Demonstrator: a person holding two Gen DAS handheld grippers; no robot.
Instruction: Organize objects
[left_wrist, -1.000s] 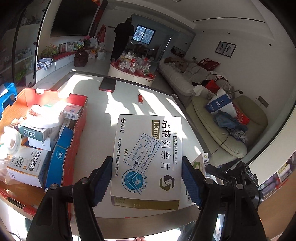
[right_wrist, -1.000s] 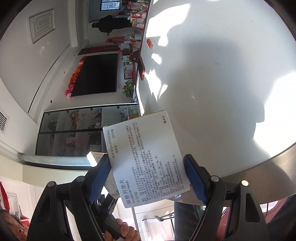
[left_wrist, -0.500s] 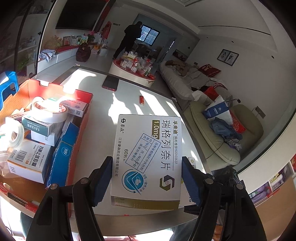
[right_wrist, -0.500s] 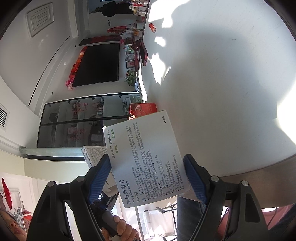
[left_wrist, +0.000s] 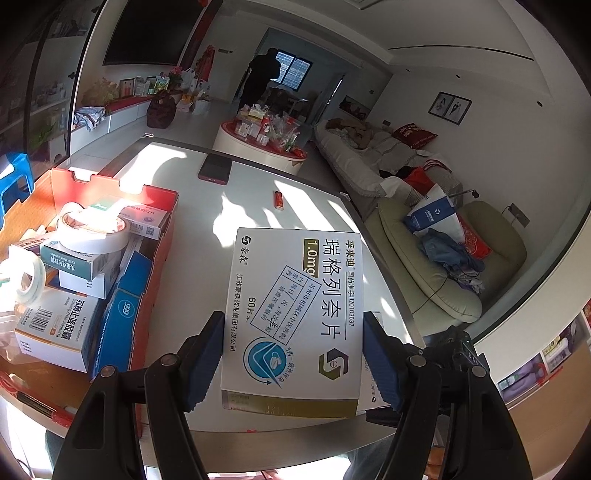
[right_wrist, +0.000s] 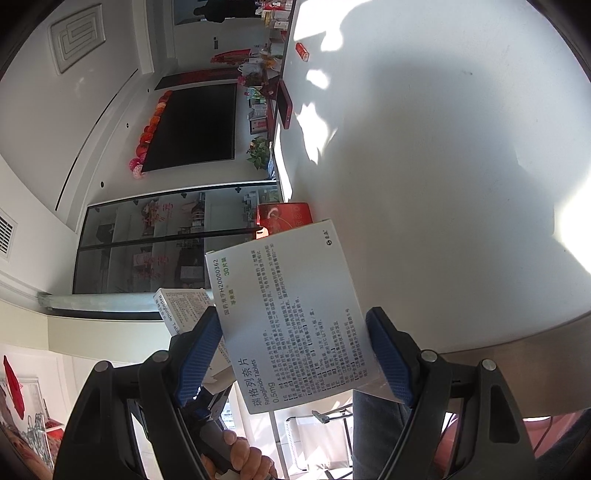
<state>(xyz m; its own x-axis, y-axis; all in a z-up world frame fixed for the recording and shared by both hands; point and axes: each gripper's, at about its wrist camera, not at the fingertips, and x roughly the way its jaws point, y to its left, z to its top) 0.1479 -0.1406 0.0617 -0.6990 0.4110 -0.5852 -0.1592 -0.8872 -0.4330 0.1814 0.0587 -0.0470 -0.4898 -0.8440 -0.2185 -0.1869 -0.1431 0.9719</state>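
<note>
My left gripper (left_wrist: 293, 354) is shut on a white and gold 1.0 mg medicine box (left_wrist: 295, 306) and holds it above the white table (left_wrist: 199, 266), to the right of a red cardboard box (left_wrist: 155, 266) filled with medicine boxes and tape rolls (left_wrist: 92, 232). My right gripper (right_wrist: 293, 356) is shut on a white 0.5 mg medicine box (right_wrist: 291, 314) and holds it off the table's near edge, rolled sideways. The left gripper's box (right_wrist: 181, 306) shows just behind it.
A red phone (left_wrist: 214, 168) and a small red lighter (left_wrist: 277, 199) lie on the far part of the table. A sofa (left_wrist: 436, 266) stands to the right. A round table (left_wrist: 258, 144) with clutter and a person stand beyond.
The left gripper with its box has risen and tilted a little, bringing more of the red box into view. The right gripper has drifted slightly, still holding its box.
</note>
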